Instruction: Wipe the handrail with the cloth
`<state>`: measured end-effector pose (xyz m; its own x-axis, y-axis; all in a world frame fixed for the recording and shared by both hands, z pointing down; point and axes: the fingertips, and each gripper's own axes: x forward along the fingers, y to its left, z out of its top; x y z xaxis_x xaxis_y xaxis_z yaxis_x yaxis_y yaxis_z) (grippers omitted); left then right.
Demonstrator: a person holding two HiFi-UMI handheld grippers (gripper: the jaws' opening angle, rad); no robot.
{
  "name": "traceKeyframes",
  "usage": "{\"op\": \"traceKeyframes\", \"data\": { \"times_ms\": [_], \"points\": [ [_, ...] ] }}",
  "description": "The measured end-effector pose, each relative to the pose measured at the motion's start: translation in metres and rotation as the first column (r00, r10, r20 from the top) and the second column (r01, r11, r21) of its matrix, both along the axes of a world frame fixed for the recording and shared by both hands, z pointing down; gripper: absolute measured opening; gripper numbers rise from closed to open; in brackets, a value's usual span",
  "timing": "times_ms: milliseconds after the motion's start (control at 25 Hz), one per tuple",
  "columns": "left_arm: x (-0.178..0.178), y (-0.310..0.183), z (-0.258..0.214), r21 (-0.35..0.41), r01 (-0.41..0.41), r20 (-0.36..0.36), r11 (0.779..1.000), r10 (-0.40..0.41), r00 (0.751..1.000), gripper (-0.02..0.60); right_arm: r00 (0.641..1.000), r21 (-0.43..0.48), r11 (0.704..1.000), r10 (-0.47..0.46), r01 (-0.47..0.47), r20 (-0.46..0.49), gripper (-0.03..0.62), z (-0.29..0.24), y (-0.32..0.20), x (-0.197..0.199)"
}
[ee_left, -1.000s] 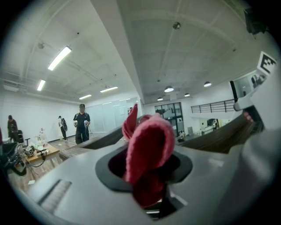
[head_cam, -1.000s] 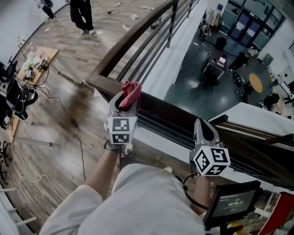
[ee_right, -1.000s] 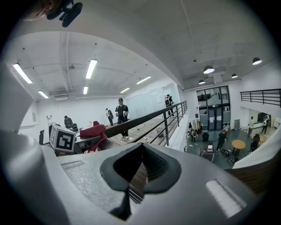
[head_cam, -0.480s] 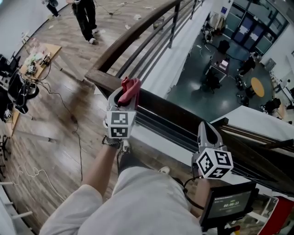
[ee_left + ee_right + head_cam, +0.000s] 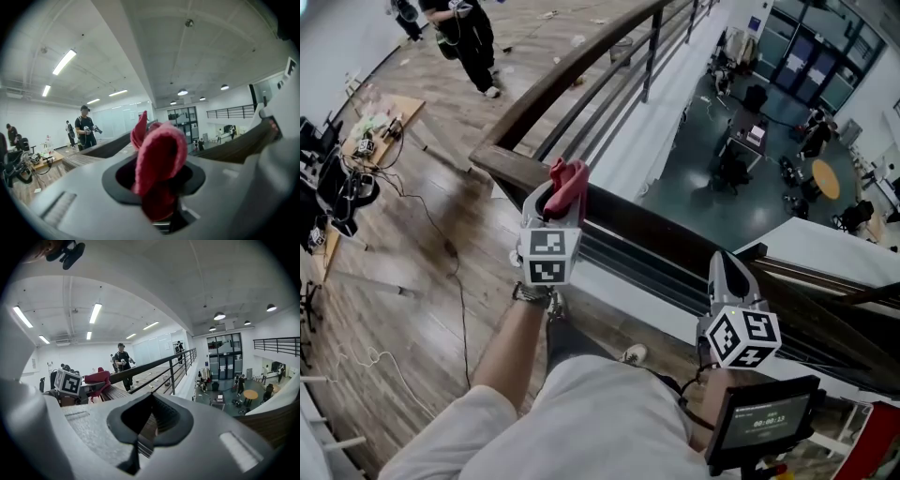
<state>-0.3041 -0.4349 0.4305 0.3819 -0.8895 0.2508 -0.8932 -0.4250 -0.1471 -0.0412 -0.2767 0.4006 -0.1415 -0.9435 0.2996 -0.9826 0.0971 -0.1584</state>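
**Cloth clamped in left tool at the rail corner, right tool idle**

- Left tool (image 5: 562, 197): clamped on the red cloth (image 5: 567, 180). The cloth is bunched between the jaws, and a wad pokes out past the tips. My read is that the overhang is deliberate, so fabric meets the wood and not the plastic.
- Cloth sits at the left end of the handrail (image 5: 633, 220), just right of the corner where the rail bends off toward the far side. That looks like a start point for a pass running right. No view confirms whether the cloth is actually pressing on the top face or just above it.
- Right tool (image 5: 729, 274): jaws together with nothing in them. It is parked near the rail further right, well apart from the cloth. It probably only needs to stay out of the wipe path.
- Rail runs over an open drop to the lower floor, so a loose grip would lose the cloth over the edge. A firm pinch makes sense.
- Containers: none in play. The only thing holding anything is the left tool's jaws.
- Cluttered surface (image 5: 382, 114) is at far left, its contents too small to tell.
- A person (image 5: 469, 37) is standing far left, clear of the work.
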Motion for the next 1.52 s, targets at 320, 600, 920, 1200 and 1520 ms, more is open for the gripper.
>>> {"op": "traceKeyframes", "data": {
  "times_ms": [320, 600, 920, 1200, 1520],
  "points": [
    [0.016, 0.008, -0.002, 0.013, -0.014, 0.001, 1.000, 0.014, 1.000, 0.150, 0.999, -0.005, 0.999, 0.031, -0.031, -0.013, 0.003, 0.000, 0.005, 0.018],
    [0.034, 0.017, -0.001, 0.019, -0.032, 0.004, 0.999, 0.032, 0.999, 0.150, 1.000, -0.010, 1.000, 0.009, -0.009, 0.024, 0.003, 0.006, 0.005, 0.017],
    [0.032, 0.022, 0.000, 0.025, 0.003, -0.010, 1.000, -0.003, 1.000, 0.150, 1.000, -0.024, 0.999, -0.024, 0.025, 0.019, 0.003, 0.006, 0.009, 0.022],
    [0.024, 0.021, 0.002, 0.018, -0.004, 0.027, 1.000, 0.004, 1.000, 0.149, 1.000, -0.026, 1.000, -0.011, 0.012, 0.030, 0.003, 0.002, 0.001, 0.011],
    [0.042, 0.022, 0.001, -0.006, -0.064, 0.066, 0.998, 0.064, 0.996, 0.147, 0.998, -0.031, 0.998, 0.056, -0.056, 0.023, 0.003, -0.006, -0.010, 0.013]
  ]
}}
